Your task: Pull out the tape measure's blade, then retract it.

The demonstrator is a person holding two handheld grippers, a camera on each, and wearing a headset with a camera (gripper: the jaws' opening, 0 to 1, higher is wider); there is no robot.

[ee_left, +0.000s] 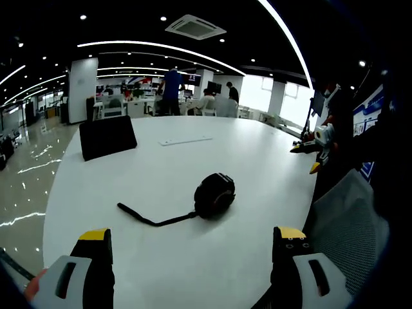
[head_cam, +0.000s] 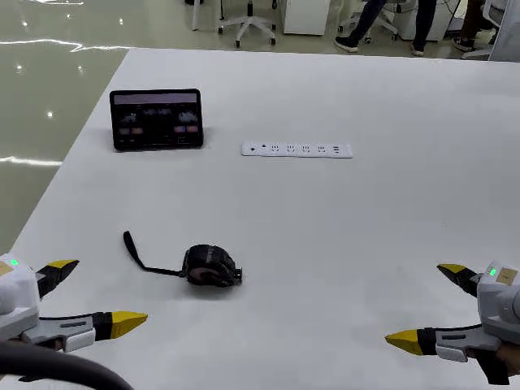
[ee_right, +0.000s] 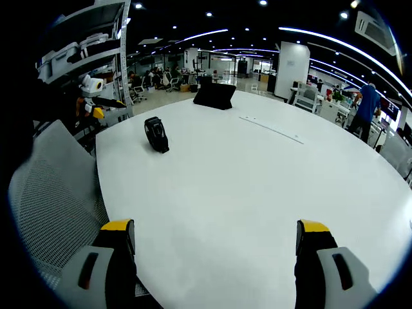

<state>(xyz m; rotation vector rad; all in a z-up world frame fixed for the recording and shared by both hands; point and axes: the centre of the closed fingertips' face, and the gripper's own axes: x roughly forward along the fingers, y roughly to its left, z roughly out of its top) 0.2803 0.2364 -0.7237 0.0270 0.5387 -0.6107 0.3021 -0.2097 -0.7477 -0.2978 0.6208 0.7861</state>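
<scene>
Glossy floor (head_cam: 49,89) at upper left of head view, reflecting light; chair base (head_cam: 248,27) at top edge. Ceiling vent (ee_left: 195,27) and curved strip light (ee_left: 161,46) at top of left gripper view.

yellow-tipped left claw (head_cam: 106,292): body cut off by head view's left and bottom edges. yellow-tipped right claw (head_cam: 416,302): cut by the right edge. black tablet (head_cam: 156,119): screen too blurred to read. black tape measure (head_cam: 210,265): blade hook too small to tell. people (head_cam: 423,20): cut off above the legs.

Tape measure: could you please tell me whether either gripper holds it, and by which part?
Nothing is held: the tape measure lies free; left gripper and right gripper are open.
</scene>
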